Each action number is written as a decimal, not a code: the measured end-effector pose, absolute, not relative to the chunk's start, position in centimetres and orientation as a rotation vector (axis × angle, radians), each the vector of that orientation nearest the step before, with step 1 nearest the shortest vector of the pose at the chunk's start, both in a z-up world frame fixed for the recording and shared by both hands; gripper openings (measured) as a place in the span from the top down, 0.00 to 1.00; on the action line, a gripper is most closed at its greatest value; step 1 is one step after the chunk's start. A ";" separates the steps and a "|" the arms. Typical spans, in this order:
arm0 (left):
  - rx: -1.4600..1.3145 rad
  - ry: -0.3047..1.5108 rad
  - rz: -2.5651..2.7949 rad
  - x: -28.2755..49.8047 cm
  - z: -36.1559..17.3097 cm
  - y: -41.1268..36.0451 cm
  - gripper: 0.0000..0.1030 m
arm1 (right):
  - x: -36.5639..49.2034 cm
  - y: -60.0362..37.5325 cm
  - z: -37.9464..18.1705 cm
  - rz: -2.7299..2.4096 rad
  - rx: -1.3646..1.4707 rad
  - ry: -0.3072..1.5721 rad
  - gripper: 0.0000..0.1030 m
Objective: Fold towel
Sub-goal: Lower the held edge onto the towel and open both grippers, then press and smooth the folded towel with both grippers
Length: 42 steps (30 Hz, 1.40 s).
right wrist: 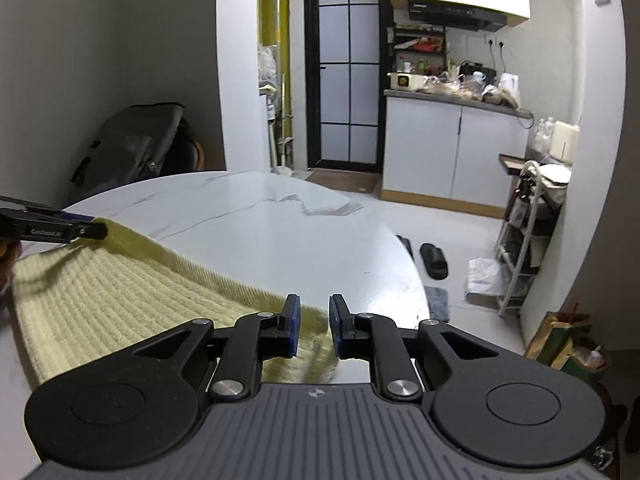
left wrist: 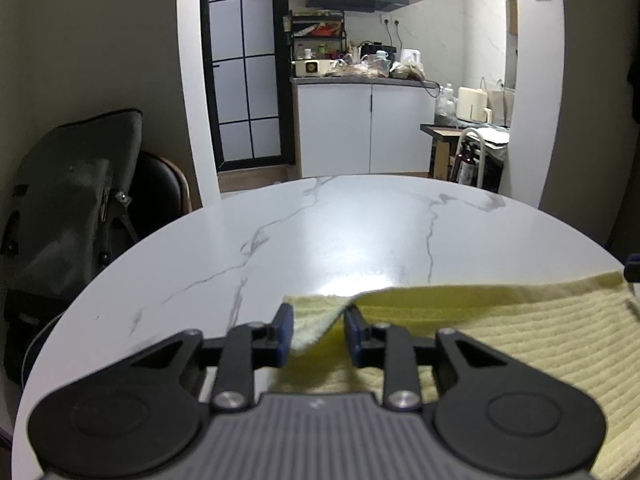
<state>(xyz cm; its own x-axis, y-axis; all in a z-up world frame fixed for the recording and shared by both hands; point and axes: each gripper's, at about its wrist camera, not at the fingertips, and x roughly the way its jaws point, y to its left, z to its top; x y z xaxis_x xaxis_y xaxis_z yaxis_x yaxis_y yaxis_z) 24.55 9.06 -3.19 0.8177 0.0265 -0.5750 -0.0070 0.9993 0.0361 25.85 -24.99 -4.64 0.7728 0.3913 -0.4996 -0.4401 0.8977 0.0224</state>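
Observation:
A pale yellow ribbed towel [left wrist: 520, 332] lies at the near edge of the white marble table [left wrist: 340, 232]. My left gripper [left wrist: 318, 316] has its jaws part open around the towel's far left corner, which is lifted and curled between the blue pads. In the right wrist view the towel [right wrist: 112, 292] stretches leftward, and my right gripper [right wrist: 314, 314] has its jaws narrowly apart with the towel's far right corner between them. The left gripper [right wrist: 86, 226] also shows there at the towel's far left corner.
A dark bag [left wrist: 72, 200] hangs on a chair left of the table. The table's right edge [right wrist: 416, 280] drops to a floor with black slippers [right wrist: 434, 260] and a white rack [right wrist: 528, 232]. Kitchen cabinets [left wrist: 360, 128] stand beyond.

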 end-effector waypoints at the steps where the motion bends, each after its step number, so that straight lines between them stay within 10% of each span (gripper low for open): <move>1: 0.032 0.612 0.022 24.5 -3.2 9.1 0.68 | 25.8 -25.0 -4.6 0.446 -0.093 0.516 0.74; 42: -0.016 0.630 -0.052 16.1 -2.6 8.8 0.65 | 16.8 -21.3 -5.1 0.450 -0.194 0.629 0.71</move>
